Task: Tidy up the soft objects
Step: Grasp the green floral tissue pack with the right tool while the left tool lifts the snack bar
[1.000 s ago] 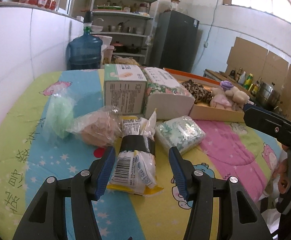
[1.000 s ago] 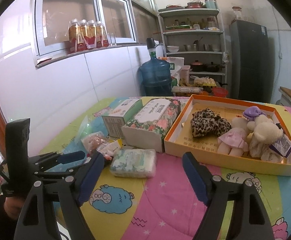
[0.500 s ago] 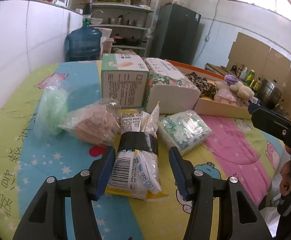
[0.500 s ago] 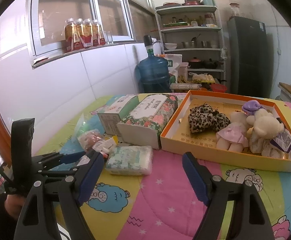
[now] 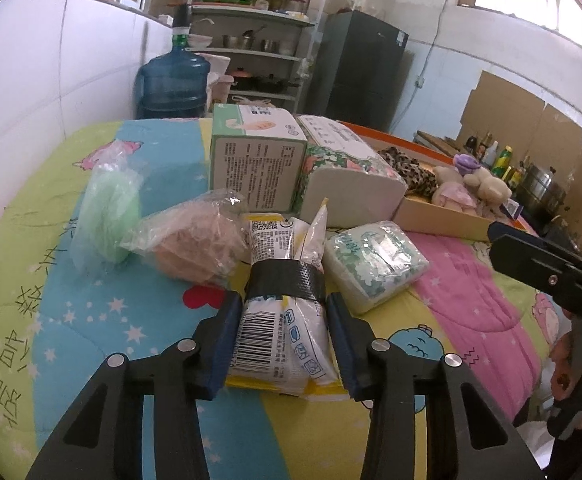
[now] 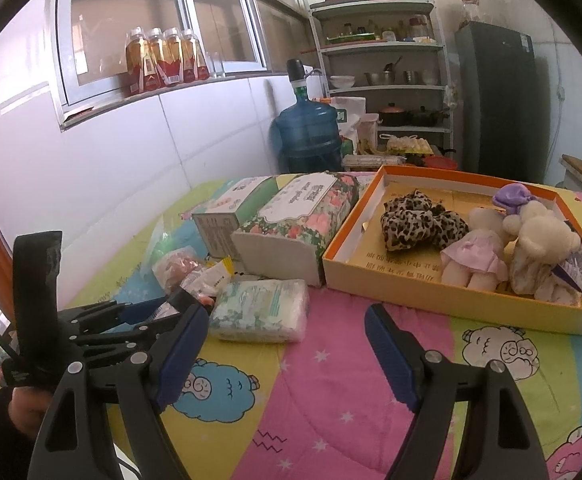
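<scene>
My left gripper [image 5: 285,336] has its blue pads against both sides of a white and yellow packet bundle [image 5: 283,320] bound with black tape, lying on the quilt. A pink bagged sponge [image 5: 199,242] and a green bagged sponge [image 5: 109,216] lie to its left, a wrapped tissue pack [image 5: 375,264] to its right. My right gripper [image 6: 287,344] is open and empty above the quilt, just in front of the tissue pack [image 6: 261,314]. The orange box [image 6: 467,300] holds a leopard scrunchie [image 6: 419,224] and plush dolls [image 6: 531,248].
Two tissue boxes [image 5: 259,160] [image 5: 347,176] stand behind the bundle, beside the orange box. A blue water jug [image 5: 173,84], shelves [image 6: 387,80] and a fridge [image 6: 499,96] stand beyond the quilt's far edge. A white wall [image 6: 131,160] runs along the left.
My left gripper has moved forward and closed its jaws onto the taped bundle. The right gripper has drifted slightly closer to the tissue pack, still open.
</scene>
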`<state>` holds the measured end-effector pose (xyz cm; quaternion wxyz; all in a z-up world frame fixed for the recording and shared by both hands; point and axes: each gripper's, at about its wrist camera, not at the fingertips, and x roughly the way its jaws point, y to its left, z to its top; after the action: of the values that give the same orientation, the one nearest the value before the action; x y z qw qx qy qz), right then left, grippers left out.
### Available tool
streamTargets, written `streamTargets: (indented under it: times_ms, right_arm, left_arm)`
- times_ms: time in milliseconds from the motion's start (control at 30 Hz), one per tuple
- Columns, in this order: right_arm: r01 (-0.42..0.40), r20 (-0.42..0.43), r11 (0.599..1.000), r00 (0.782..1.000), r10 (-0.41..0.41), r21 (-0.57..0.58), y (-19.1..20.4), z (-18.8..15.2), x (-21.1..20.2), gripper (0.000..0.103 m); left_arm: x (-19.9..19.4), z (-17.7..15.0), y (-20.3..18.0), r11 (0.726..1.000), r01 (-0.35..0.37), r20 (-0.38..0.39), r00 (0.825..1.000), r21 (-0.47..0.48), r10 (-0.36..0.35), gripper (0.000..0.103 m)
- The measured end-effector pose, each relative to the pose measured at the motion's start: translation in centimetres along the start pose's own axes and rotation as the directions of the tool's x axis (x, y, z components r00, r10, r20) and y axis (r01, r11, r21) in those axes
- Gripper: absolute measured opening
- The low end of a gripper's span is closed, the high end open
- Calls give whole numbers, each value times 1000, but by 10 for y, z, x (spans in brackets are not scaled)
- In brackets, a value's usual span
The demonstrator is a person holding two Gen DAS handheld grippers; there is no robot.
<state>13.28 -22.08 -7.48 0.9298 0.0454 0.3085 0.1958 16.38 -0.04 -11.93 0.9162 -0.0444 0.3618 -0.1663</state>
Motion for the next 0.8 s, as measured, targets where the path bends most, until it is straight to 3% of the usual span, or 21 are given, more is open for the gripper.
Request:
streamTargets:
  times_ms: [167,300,400,567,800]
  right_arm:
    - [-22,-32,1000,999,22,3,0,-2,8,80]
    - [-60,-74,998,995,61,12,2,-5,19,89]
    - [-62,-98,998,993,63,10,5,-6,28,89]
    - [-40,-152,999,988,40,-1,13,-5,49,89]
    - [42,-218,997,974,-55,-65,31,1,76,89]
  left_arm:
    - [-9,-6,-1,1000,6,33,999,-4,-6,44]
    - [-24,-10,0,999,19,75,997,-32,-17,44]
    - [-39,-9,5,999,24,117,993,-47,-18,44]
    - [-66,-6,18,996,27,192,981,-82,-11,44]
    - [-87,-2,36,994,44,246,969,-101,-18,44]
